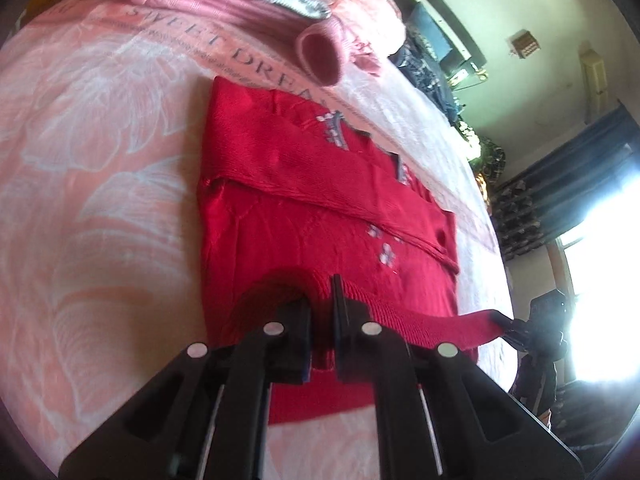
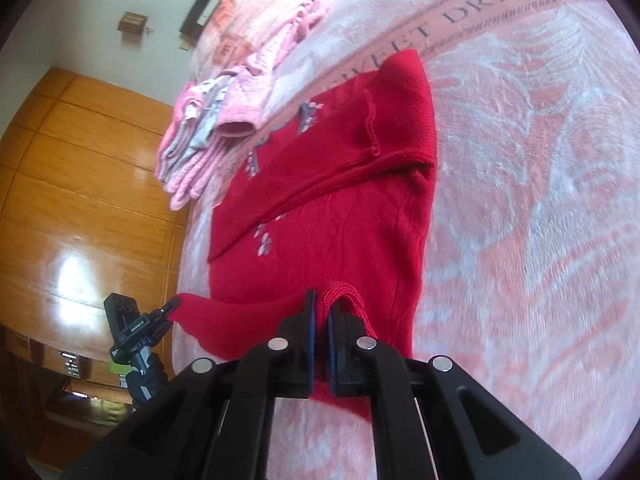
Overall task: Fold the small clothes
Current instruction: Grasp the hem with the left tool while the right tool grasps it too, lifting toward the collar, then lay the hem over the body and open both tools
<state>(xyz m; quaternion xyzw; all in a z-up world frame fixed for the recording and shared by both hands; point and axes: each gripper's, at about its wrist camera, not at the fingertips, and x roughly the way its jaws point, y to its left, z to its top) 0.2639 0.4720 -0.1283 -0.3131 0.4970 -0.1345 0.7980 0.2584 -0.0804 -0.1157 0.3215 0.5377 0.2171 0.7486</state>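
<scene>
Pink blanket [image 1: 100, 160]; both tools [image 1: 322, 312] [image 2: 322, 316] pinch red sweater [image 1: 312, 200] hem, raised.

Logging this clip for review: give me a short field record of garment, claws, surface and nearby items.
garment: red sweater, sleeves folded across the body
left claw: shut on the sweater's near edge
right claw: shut on the same edge
surface: pink floral blanket
nearby: pink clothes pile beyond the sweater

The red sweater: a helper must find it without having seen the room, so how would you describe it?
On the pink flowered blanket lettered SWEET DREAM lies the red sweater, near a pile of pink clothes. It alone is bright red, with small grey motifs.
</scene>
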